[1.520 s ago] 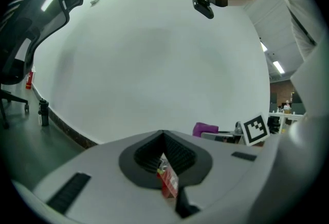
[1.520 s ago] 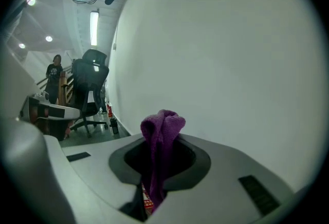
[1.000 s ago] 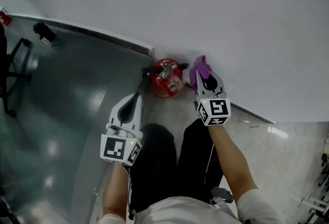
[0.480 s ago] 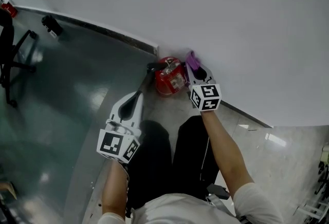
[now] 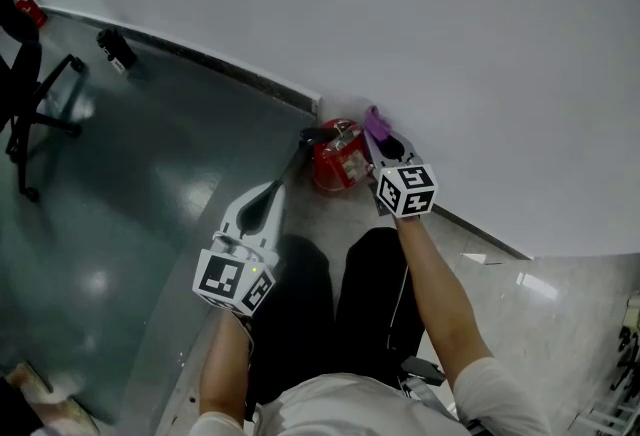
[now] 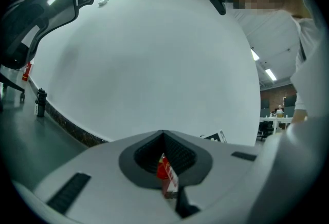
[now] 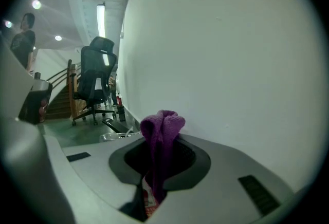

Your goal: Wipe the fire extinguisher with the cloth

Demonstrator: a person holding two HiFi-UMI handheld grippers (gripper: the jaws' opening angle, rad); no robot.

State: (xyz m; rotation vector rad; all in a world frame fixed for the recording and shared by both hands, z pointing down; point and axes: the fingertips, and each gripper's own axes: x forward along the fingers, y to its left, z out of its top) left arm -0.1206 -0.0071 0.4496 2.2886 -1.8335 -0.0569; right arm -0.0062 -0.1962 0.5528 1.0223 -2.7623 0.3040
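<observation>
A small red fire extinguisher stands on the floor against the white wall. Its black handle and hose point toward my left gripper, which is shut just short of it; I cannot tell whether they touch. Through the slit between its jaws in the left gripper view, a sliver of the red extinguisher shows. My right gripper is shut on a purple cloth, pressed at the extinguisher's upper right side. In the right gripper view the cloth bulges up from between the jaws.
A black office chair stands at the far left, with a dark bottle-like thing by the baseboard. The wall fills the top and right. The person's black-clad legs lie just behind the grippers.
My right gripper has carried the purple cloth leftward, from beside the extinguisher to against its upper right side. The left gripper has stayed shut near the hose. The head view shifted slightly.
</observation>
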